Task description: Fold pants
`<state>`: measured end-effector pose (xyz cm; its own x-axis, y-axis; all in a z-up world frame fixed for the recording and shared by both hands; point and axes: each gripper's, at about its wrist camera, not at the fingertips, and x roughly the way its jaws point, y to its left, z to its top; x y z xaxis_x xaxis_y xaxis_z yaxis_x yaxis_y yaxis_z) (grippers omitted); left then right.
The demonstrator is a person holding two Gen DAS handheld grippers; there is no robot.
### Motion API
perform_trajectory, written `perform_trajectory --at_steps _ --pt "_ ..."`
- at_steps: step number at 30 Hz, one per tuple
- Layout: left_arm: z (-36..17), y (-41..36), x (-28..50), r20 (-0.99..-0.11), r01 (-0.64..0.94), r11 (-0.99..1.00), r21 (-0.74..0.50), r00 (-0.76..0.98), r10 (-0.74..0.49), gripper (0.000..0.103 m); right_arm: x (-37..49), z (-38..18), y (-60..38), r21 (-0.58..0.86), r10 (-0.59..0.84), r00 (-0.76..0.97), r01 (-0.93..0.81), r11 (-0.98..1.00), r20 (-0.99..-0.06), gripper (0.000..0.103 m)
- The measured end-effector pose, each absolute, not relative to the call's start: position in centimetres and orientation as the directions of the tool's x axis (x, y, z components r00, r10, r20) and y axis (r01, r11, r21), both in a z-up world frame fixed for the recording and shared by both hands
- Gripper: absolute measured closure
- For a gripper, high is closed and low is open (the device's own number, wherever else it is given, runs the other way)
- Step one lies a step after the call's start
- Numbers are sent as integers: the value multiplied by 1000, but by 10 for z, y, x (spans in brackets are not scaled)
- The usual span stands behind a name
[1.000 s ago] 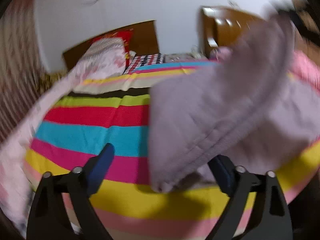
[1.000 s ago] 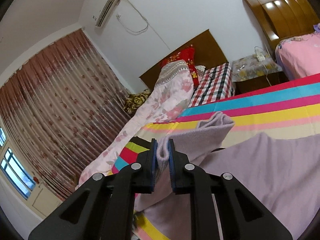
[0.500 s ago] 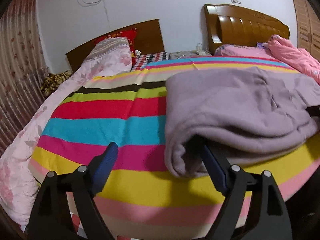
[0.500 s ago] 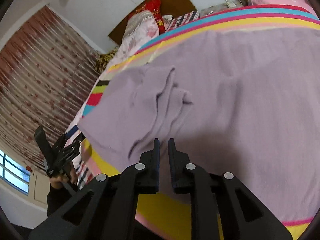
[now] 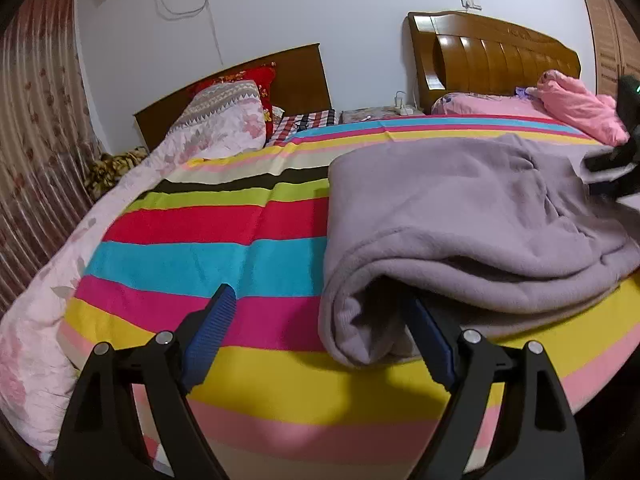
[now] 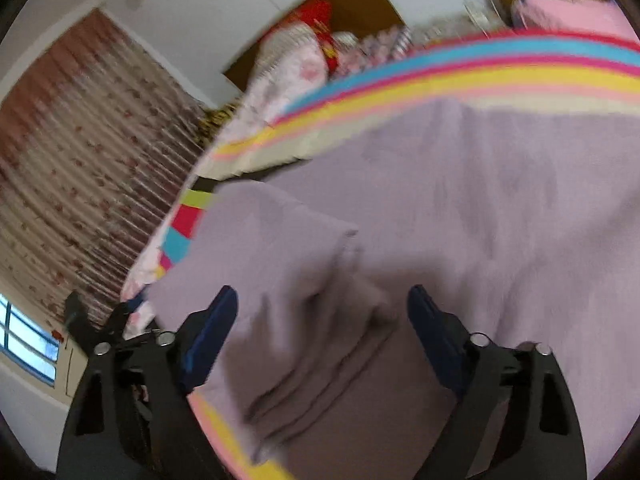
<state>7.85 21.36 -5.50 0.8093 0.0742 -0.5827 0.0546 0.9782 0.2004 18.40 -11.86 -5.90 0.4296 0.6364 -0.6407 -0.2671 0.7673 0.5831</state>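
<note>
The lilac fleece pants (image 5: 460,216) lie folded over on the striped bedspread (image 5: 192,256), the fold's rounded edge nearest me. My left gripper (image 5: 320,324) is open at the bed's front edge, its right finger tucked under the fold's corner. My right gripper (image 6: 322,320) is open just above the pants (image 6: 460,216), over a bunched layered edge; this view is blurred. The right gripper also shows at the right edge of the left wrist view (image 5: 616,168).
A floral quilt (image 5: 60,280) runs along the bed's left side. Pillows (image 5: 228,104) and a dark headboard stand at the back. A second bed with a pink blanket (image 5: 576,104) is at the right. Curtains (image 6: 72,152) hang on the left.
My right gripper has let go of the pants and opened wide. The lifted layer has dropped flat onto the rest. My left gripper stays open at the fold's corner.
</note>
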Motion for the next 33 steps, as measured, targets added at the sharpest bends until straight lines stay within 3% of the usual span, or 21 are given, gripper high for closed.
perform_trajectory --at_steps 3,5,7,8,14,17,19,21,23,25,28,33 --pt "-57 214 84 -585 51 977 209 807 83 19 174 -55 -101 544 641 379 -340 767 -667 42" --pt "-59 213 87 -587 56 977 208 806 79 19 168 -56 -94 501 615 377 -362 786 -693 66" --pt "-62 213 90 -592 59 977 205 803 76 19 168 -58 -97 468 588 404 -363 806 -700 83" --pt "-65 213 92 -596 55 976 209 799 82 19 171 -58 -99 487 604 402 -361 795 -688 86" --pt "-53 203 88 -562 61 966 251 822 94 18 182 -3 -112 387 560 554 -406 828 -616 87" --pt "-61 201 94 -588 55 960 273 800 121 18 201 -12 -119 356 513 548 -374 857 -660 87" --pt "-67 203 95 -607 60 967 249 787 107 17 215 -46 -126 355 467 484 -310 882 -740 84" --pt "-70 206 93 -610 58 970 236 786 101 16 212 -57 -132 374 474 484 -292 880 -735 64" --pt "-70 210 92 -615 60 973 223 783 92 15 204 -46 -134 364 455 511 -273 890 -729 29" --pt "-70 212 92 -615 59 971 231 783 99 13 183 -23 -142 372 466 585 -281 884 -664 30" --pt "-70 210 90 -609 51 969 243 785 111 13 155 -8 -145 493 597 546 -344 799 -588 49" --pt "-71 213 87 -609 36 978 208 787 100 13 132 -38 -122 564 650 397 -325 759 -648 52"
